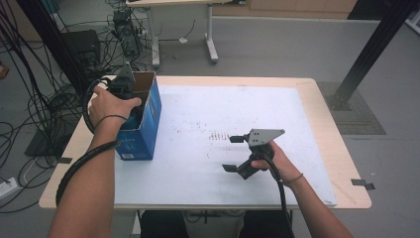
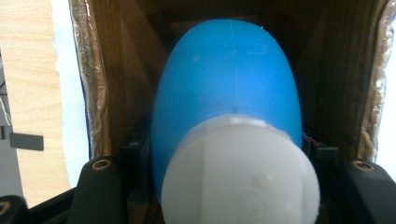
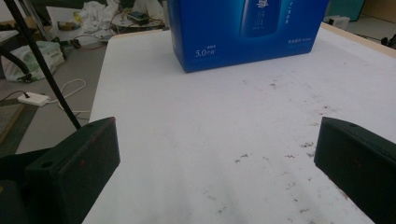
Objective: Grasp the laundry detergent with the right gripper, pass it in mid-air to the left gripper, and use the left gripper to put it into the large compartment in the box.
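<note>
my left gripper (image 1: 130, 101) clamps the blue bottle (image 2: 227, 79) inside the blue box (image 1: 143, 130) near the tabletop's (image 1: 317, 99) left edge; my right gripper (image 1: 233, 153) hangs released.

smooth plastic bottle (image 2: 226, 88) (probably matt), cardboard box (image 2: 116, 70)

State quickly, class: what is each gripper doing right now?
Left gripper: shut on the blue bottle, inside the box.
Right gripper: open, holding nothing, above the table.
</note>
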